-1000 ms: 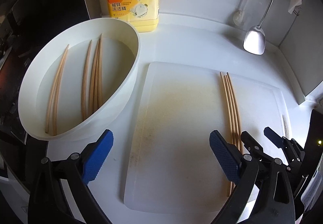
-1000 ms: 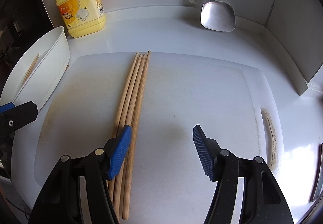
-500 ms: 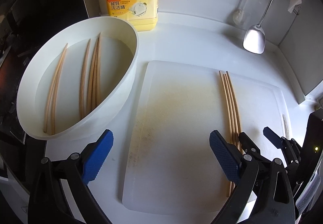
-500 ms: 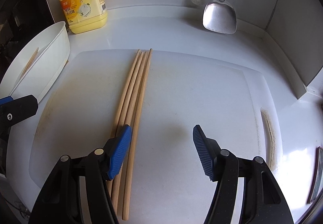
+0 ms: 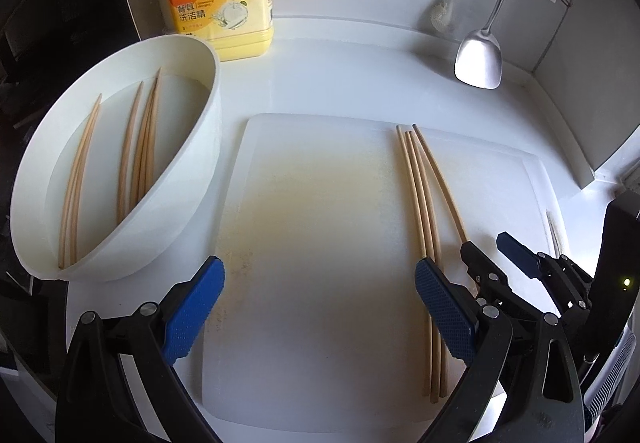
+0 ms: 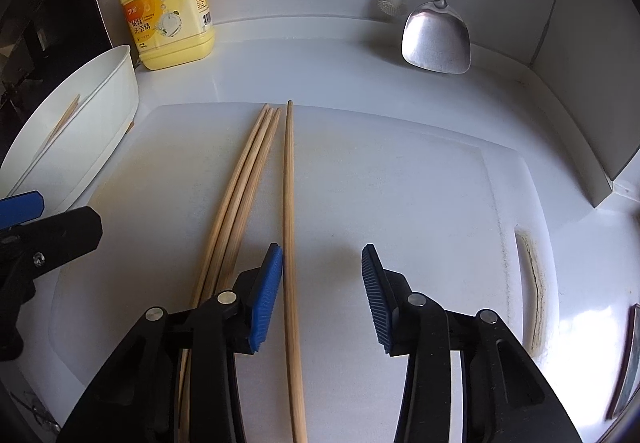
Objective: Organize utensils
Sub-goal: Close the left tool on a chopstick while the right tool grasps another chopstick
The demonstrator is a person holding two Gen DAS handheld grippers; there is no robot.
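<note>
right gripper (image 6: 322, 295), jaws wide, straddles one thin, light, stiff wooden chopstick (image 6: 289, 227) on the white cutting board (image 6: 400, 203), likely to roll, best pinched mid-shaft; left gripper (image 5: 320, 315) also gapes wide.

Home kitchen, white counter (image 6: 320, 59), yellow dish soap jug (image 6: 168, 7), hanging steel spatula (image 6: 436, 39), cutting board (image 5: 320, 243), chopsticks (image 6: 236, 195)

The glossy white kitchen counter (image 5: 352, 83) carries a white plastic cutting board (image 5: 320, 243), an oval white plastic basin (image 5: 192, 179) and a yellow detergent bottle (image 5: 224, 3).
</note>
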